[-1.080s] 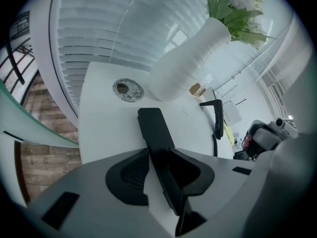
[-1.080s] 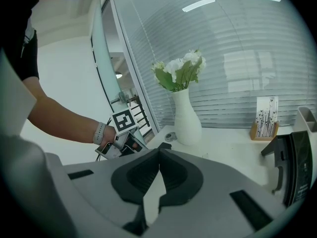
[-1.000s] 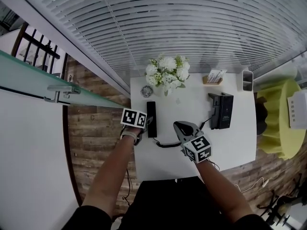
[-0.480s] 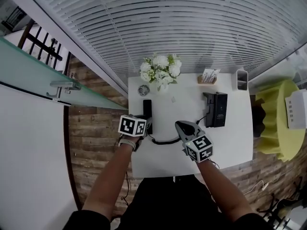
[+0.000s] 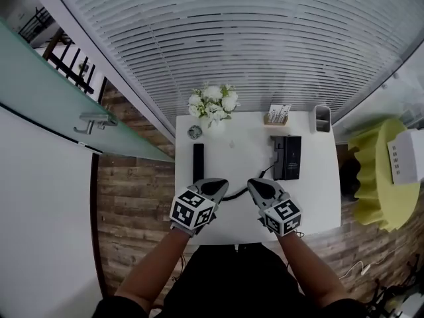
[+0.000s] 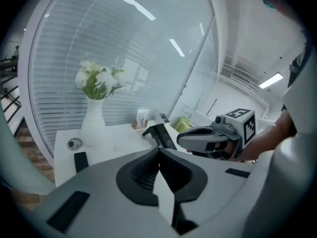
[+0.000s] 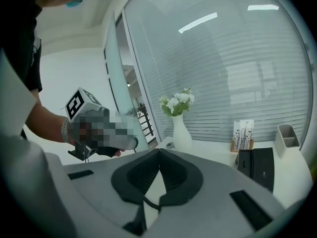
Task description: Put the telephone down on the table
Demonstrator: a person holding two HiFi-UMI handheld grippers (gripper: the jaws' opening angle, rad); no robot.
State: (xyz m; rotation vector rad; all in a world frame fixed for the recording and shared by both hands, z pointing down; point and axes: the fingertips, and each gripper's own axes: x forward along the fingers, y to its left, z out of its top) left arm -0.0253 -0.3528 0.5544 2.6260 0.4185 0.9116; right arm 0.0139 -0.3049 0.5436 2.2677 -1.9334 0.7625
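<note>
The fingers of the left gripper have just closed on nothing; those of the right gripper meet, empty. Both hide part of the cord running from the handset on the surface.

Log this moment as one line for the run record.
handset: lying flat on table, apart from base | left tongs: shut, empty | right tongs: shut, empty | task: looks done

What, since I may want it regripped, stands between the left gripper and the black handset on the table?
Nothing visible. The handset lies flat on the white table beyond the shut left gripper, its cord curving away toward the right gripper.
</note>
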